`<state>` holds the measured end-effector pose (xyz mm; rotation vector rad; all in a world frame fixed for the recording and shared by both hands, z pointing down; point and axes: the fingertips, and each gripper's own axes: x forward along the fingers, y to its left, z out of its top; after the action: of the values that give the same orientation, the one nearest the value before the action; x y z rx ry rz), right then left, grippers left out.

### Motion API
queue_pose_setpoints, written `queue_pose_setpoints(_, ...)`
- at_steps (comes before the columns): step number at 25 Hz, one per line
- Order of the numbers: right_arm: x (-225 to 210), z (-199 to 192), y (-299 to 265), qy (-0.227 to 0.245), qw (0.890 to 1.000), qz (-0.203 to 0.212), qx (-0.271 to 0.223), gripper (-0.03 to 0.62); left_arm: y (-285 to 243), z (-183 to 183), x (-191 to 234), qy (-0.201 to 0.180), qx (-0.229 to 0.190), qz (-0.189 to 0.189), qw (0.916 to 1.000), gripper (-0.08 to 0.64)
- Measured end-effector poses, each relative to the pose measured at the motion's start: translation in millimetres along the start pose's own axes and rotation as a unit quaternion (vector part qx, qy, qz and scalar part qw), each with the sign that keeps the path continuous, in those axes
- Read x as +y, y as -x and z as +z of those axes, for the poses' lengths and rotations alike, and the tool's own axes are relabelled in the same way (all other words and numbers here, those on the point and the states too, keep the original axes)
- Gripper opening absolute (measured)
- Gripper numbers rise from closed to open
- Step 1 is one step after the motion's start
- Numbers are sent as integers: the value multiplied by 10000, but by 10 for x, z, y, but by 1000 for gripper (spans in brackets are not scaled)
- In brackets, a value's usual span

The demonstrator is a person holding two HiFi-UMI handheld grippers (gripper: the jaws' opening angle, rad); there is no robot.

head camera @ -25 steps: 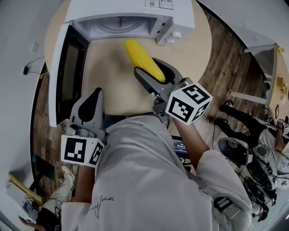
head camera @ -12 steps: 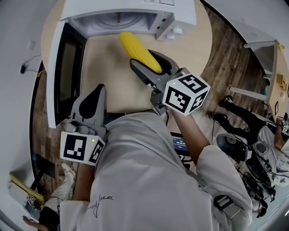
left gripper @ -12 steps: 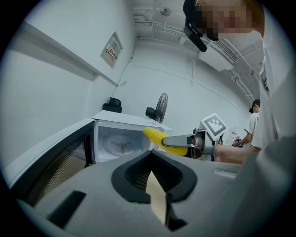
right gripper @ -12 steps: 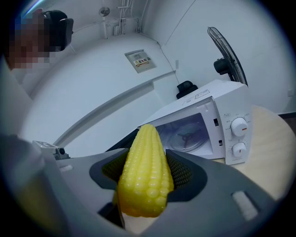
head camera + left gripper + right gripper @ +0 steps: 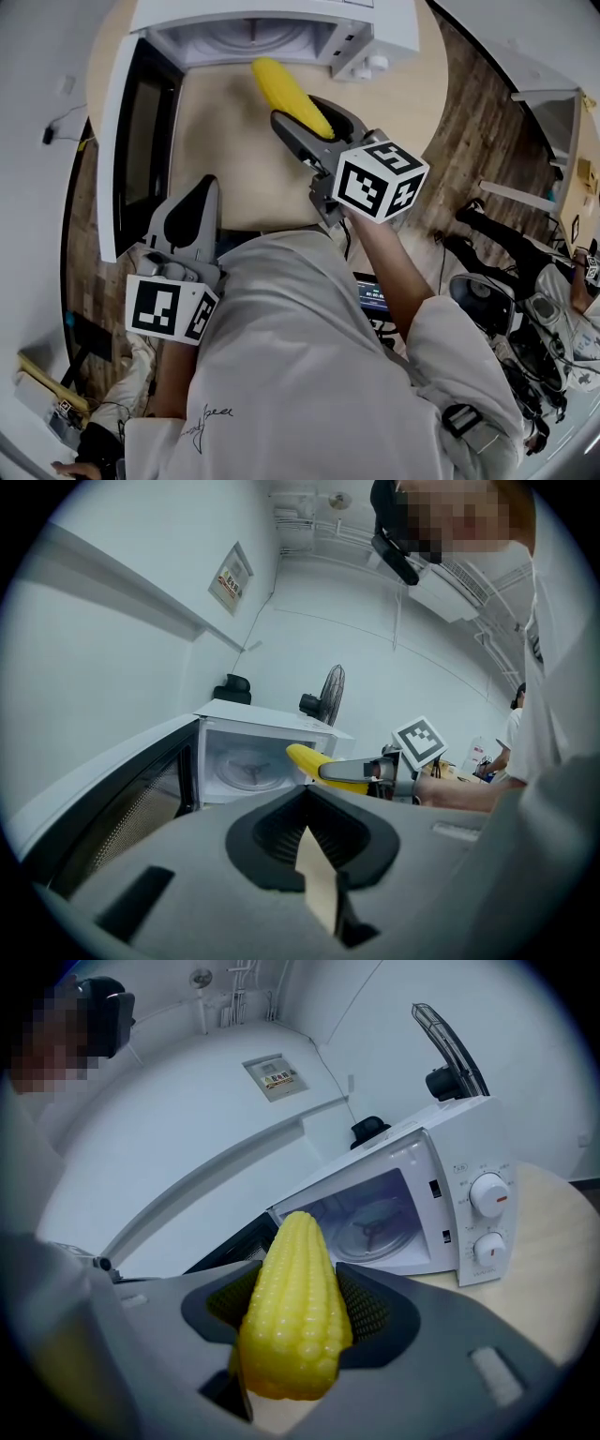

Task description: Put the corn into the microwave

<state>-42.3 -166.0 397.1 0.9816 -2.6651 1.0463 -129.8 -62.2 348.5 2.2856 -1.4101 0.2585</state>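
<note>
The yellow corn (image 5: pixel 286 94) lies lengthwise between the jaws of my right gripper (image 5: pixel 307 120), which is shut on its lower half. Its tip points at the open cavity of the white microwave (image 5: pixel 272 19), just in front of the opening. In the right gripper view the corn (image 5: pixel 295 1321) fills the jaw hollow of the right gripper (image 5: pixel 300 1269), with the microwave (image 5: pixel 403 1213) beyond. The microwave door (image 5: pixel 141 141) swings out to the left. My left gripper (image 5: pixel 192 220) hangs back near the table's front edge, shut and holding nothing. From the left gripper (image 5: pixel 309 799) I see the corn (image 5: pixel 314 761) in front of the microwave (image 5: pixel 253 752).
The microwave stands on a round wooden table (image 5: pixel 234 159). A glass turntable (image 5: pixel 375 1222) sits inside it, and two knobs (image 5: pixel 487 1218) are on its right panel. On the floor at the right are a person (image 5: pixel 506 253) and some gear (image 5: pixel 487 309).
My right gripper has carried the corn a little lower and closer to the microwave's opening. The left gripper has stayed where it was.
</note>
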Motion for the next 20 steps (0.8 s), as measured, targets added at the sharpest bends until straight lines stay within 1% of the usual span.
queue_pose_setpoints(10,-102,-57,-304,-14,9999,-122,19,259,16,-48,67,27,90,52,9999,-9)
queue_pose_setpoints(20,-206,-8,-542,47,9994,-349,-72,259,0,-45,128,88,110,78,9999,-9)
